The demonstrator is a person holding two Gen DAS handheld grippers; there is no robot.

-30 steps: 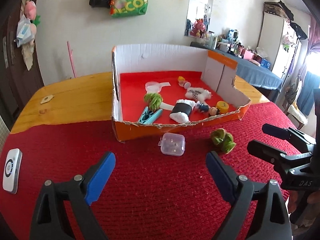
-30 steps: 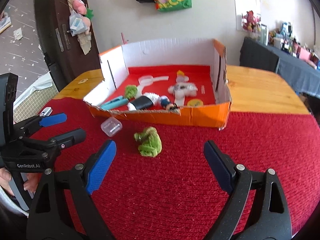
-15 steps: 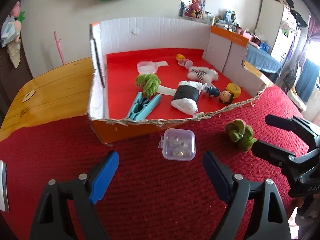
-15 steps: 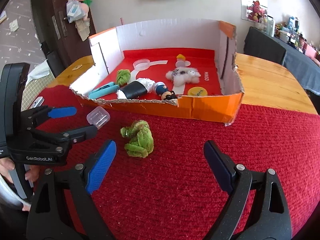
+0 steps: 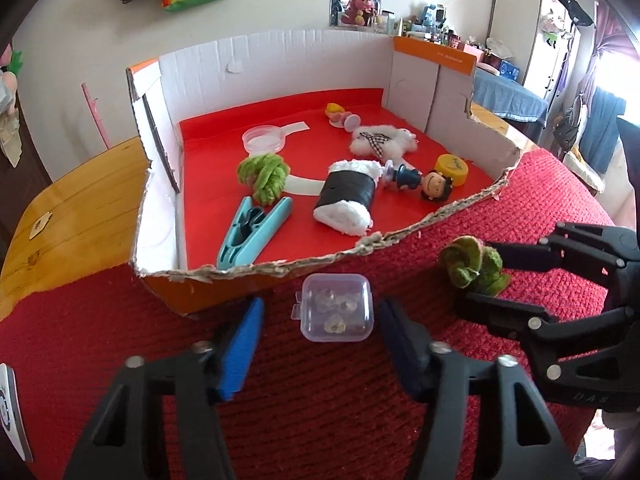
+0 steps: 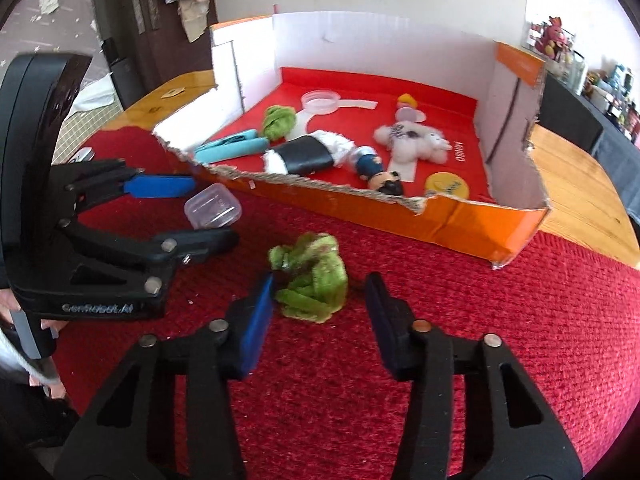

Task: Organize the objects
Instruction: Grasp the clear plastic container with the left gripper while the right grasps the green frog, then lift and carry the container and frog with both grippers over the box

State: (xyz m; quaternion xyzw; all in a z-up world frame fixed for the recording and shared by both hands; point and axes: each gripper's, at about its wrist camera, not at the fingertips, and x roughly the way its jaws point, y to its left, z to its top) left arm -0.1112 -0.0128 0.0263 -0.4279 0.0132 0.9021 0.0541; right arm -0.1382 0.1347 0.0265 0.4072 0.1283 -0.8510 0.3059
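A small clear plastic case (image 5: 335, 307) lies on the red cloth just in front of the cardboard box (image 5: 280, 52). My left gripper (image 5: 320, 332) is open, its blue-padded fingers on either side of the case, not touching it. The case also shows in the right wrist view (image 6: 213, 210). A green yarn bundle (image 6: 310, 294) lies on the cloth to the right. My right gripper (image 6: 320, 312) is open around the bundle, which also shows in the left wrist view (image 5: 472, 266). The right gripper shows in the left wrist view (image 5: 480, 276), the left gripper in the right wrist view (image 6: 200, 212).
The box holds a teal clip (image 5: 252, 230), another green yarn bundle (image 5: 264, 172), a black-and-white roll (image 5: 348, 196), a small doll (image 5: 420, 180), a yellow lid (image 5: 452, 168), a white plush (image 5: 380, 142) and a clear dish (image 5: 264, 140). A white device (image 5: 10, 416) lies at the left cloth edge.
Both grippers have moved forward and down. The left now brackets the clear case, the right now brackets the green yarn bundle. Both have narrowed but stay open.
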